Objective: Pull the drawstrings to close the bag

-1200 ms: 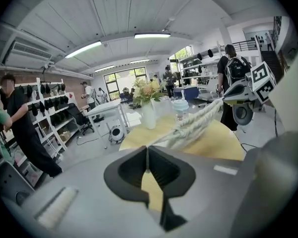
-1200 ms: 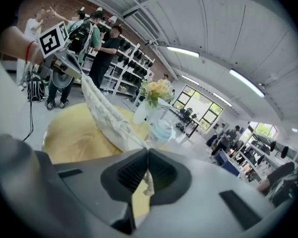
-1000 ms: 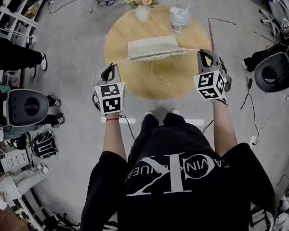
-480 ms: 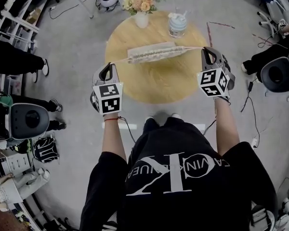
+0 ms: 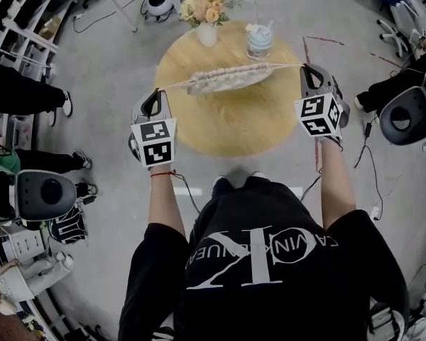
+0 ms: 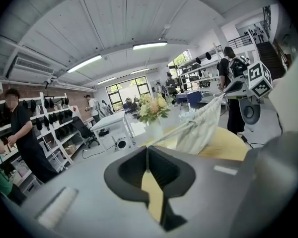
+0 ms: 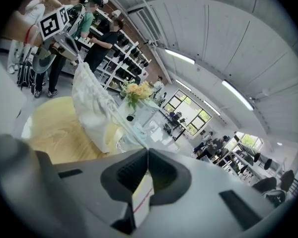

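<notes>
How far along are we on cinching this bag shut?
Done: left gripper and right gripper are each shut on a drawstring, and the bag is bunched narrow. In hand: both drawstrings taut, bag hanging between them over the round table. Left: perhaps a final tug; full closure isn't clear.

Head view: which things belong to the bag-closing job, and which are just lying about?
Job: bag, left drawstring, right drawstring, left tool, right tool, each shut on its drawstring.
Lying about: flower vase, lidded cup, round table.
</notes>
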